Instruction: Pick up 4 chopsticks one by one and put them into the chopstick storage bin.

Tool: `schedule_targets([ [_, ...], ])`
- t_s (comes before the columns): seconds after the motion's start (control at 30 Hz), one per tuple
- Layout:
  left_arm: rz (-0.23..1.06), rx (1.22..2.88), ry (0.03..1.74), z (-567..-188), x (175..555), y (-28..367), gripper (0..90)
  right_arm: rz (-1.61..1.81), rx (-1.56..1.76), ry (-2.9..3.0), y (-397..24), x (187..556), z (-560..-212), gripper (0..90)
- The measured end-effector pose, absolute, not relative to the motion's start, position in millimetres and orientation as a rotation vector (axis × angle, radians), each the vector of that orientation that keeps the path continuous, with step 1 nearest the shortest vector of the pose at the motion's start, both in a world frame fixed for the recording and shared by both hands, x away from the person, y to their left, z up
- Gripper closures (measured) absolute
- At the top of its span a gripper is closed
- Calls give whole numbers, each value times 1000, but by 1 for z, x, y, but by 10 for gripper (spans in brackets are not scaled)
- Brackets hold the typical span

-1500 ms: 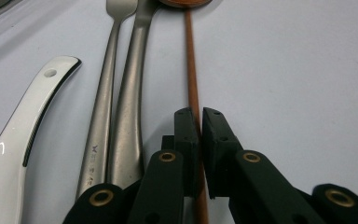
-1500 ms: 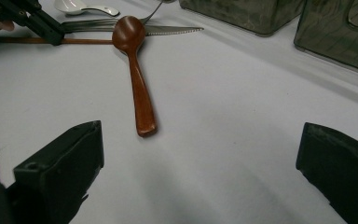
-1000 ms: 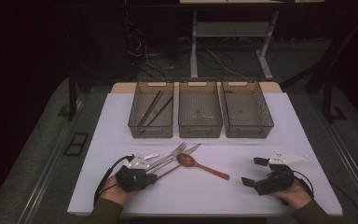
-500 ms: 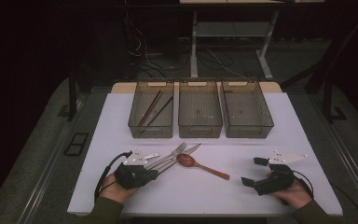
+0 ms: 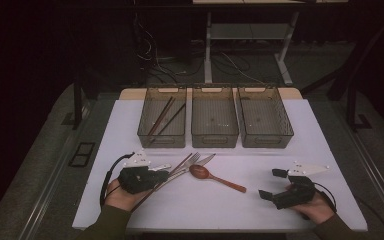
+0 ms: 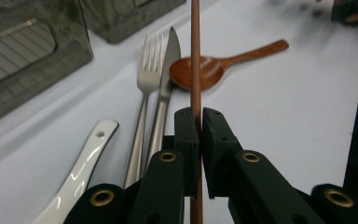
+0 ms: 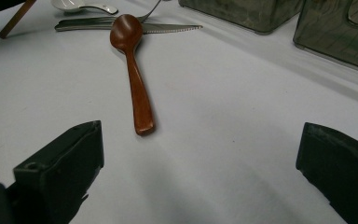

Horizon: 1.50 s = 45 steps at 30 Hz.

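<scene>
My left tool (image 6: 199, 122) is clenched on a brown chopstick (image 6: 195, 56), pinching it partway along its length. In the left gripper view the stick runs straight up between the two black jaws, passing over the bowl of the wooden spoon (image 6: 214, 65); its lower end sticks out below the jaws. From the high view the chopstick (image 5: 177, 167) slants from near my left sleeve up toward the fork tines, and the left tool (image 5: 155, 176) sits at the near left of the white surface (image 5: 290, 150), pointing toward the middle. I cannot tell whether the stick's far tip touches the surface.

My left hand (image 5: 120, 192) wraps the tool body from below, the forearm coming in from the near edge. My right hand (image 5: 312, 205) rests at the near right, well apart from the cutlery; the right tool (image 7: 200, 154) is released, its jaws standing wide with bare surface between them.

Just beside the chopstick lie a fork (image 6: 144, 107) and a knife (image 6: 165, 93), side by side, and a white spoon (image 6: 81, 168) farther left. The wooden spoon lies just beyond them, its handle pointing toward my right side. Three grey bins (image 5: 215, 139) stand in a row at the far side; the left bin (image 5: 145, 134) holds more chopsticks (image 5: 162, 116).
</scene>
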<state>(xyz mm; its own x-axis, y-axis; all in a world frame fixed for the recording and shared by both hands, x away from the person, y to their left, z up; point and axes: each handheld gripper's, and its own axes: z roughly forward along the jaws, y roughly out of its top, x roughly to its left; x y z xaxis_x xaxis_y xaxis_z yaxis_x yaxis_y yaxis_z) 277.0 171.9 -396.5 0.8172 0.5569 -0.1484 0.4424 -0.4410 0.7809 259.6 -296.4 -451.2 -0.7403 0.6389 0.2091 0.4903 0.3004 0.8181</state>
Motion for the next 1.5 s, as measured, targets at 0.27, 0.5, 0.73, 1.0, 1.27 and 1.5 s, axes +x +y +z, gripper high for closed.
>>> schedule_targets([
  [0.27,175,2032,727,-379,286,175,848,1423,1063,2404,-296,259,-451,6],
  [0.5,211,1988,714,-360,298,176,848,1424,1064,2402,-297,260,-451,6],
  [0.73,245,1956,708,-342,317,175,848,1427,1066,2400,-297,260,-451,6],
  [1.0,277,1925,703,-318,341,173,848,1427,1068,2403,-297,260,-451,6],
  [1.27,340,1892,692,-287,374,168,848,1429,1072,2403,-297,260,-451,6],
  [1.5,406,1854,688,-263,404,165,848,1432,1065,2401,-297,260,-451,6],
])
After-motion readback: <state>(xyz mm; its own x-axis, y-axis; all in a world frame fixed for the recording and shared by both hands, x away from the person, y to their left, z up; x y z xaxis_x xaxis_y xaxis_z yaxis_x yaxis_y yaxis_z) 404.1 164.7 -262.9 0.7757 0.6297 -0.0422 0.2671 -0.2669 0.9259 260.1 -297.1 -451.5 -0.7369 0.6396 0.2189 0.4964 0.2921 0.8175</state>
